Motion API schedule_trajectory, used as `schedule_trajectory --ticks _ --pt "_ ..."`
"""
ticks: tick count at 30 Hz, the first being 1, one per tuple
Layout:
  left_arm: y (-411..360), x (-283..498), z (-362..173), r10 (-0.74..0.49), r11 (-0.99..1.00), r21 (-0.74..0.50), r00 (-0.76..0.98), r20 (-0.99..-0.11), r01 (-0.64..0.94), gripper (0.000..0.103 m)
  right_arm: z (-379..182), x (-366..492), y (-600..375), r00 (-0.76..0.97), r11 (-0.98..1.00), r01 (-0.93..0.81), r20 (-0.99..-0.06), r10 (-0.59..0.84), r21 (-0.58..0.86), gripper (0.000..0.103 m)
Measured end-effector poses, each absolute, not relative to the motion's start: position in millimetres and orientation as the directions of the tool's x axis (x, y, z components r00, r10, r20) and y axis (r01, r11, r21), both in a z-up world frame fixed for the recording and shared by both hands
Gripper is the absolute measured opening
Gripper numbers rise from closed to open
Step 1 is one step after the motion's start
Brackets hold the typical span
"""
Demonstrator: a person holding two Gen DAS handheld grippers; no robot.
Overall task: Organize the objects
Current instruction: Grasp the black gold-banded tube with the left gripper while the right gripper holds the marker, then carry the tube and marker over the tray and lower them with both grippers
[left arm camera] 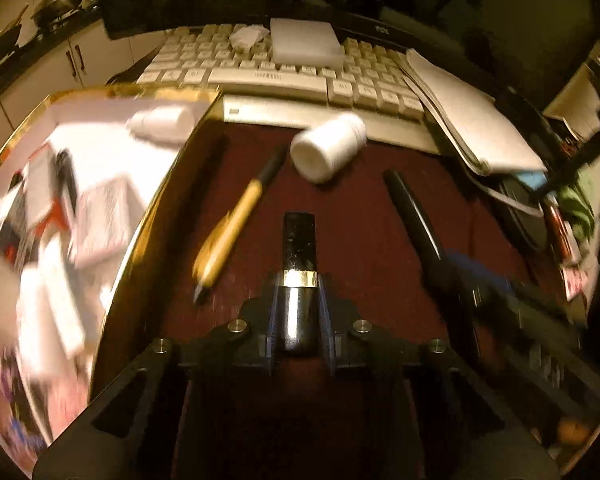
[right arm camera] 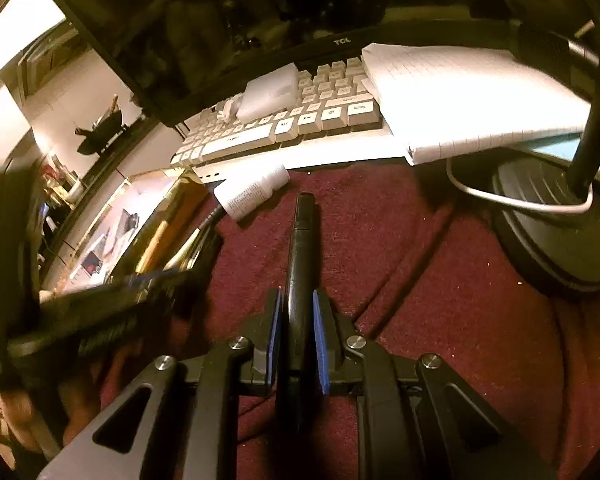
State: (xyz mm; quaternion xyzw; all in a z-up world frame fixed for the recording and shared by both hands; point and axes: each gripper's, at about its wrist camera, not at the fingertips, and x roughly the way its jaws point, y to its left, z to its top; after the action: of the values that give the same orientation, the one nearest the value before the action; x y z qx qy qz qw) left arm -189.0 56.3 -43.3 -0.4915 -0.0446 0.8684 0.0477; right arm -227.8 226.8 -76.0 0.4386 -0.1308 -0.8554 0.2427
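Two grippers each clamp something on the red cloth [right arm camera: 440, 280] — left gripper [left arm camera: 299, 312] a black-and-gold tube [left arm camera: 299, 280], right gripper [right arm camera: 296, 340] a black pen [right arm camera: 300, 264], both lengthwise along the fingers — tray [left arm camera: 168, 184], seemingly, leftward.

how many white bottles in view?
2. One white bottle lies on the red cloth by the keyboard; a second bottle lies inside the gold-rimmed box. Clutter may hide more.
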Motion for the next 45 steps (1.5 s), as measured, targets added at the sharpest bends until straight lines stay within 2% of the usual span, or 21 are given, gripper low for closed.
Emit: schedule_trajectory --ticks 5,20,26,35,37,45 --pt "55.8 -157.9 -42.6 0.153 -0.988 -0.137 -0.513 -0.845 -0.068 0.017 -76.8 -227.9 223.9 -0.481 -0.83 0.312 -0.677 -0.557 0.461 0.014" --pt "51.4 -166.7 -45.2 0.178 -0.983 -0.177 -0.552 -0.815 -0.055 0.018 -75.5 -226.1 220.4 -0.477 -0.839 0.34 -0.691 -0.543 0.424 0.014" --pt "35.8 -163.5 -44.1 0.25 -0.957 -0.29 -0.527 -0.812 -0.006 0.017 -74.9 -223.4 220.8 -0.45 -0.816 0.35 -0.681 -0.578 0.46 0.014" --pt "15.4 -132.9 -26.9 0.281 -0.933 -0.36 -0.596 -0.753 0.016 0.017 -61.6 -196.3 213.0 -0.422 -0.77 0.386 -0.645 -0.637 0.508 0.013" --pt "9.6 -130.0 -21.6 0.275 -0.933 -0.36 -0.601 -0.75 0.021 0.017 -55.5 -192.7 207.2 -0.425 -0.769 0.406 -0.643 -0.637 0.494 0.013" --pt "-12.7 -115.6 -6.6 0.287 -0.914 -0.403 -0.639 -0.714 0.04 0.017 -58.2 -189.8 187.8 -0.445 -0.849 0.397 -0.736 -0.51 0.349 0.013"
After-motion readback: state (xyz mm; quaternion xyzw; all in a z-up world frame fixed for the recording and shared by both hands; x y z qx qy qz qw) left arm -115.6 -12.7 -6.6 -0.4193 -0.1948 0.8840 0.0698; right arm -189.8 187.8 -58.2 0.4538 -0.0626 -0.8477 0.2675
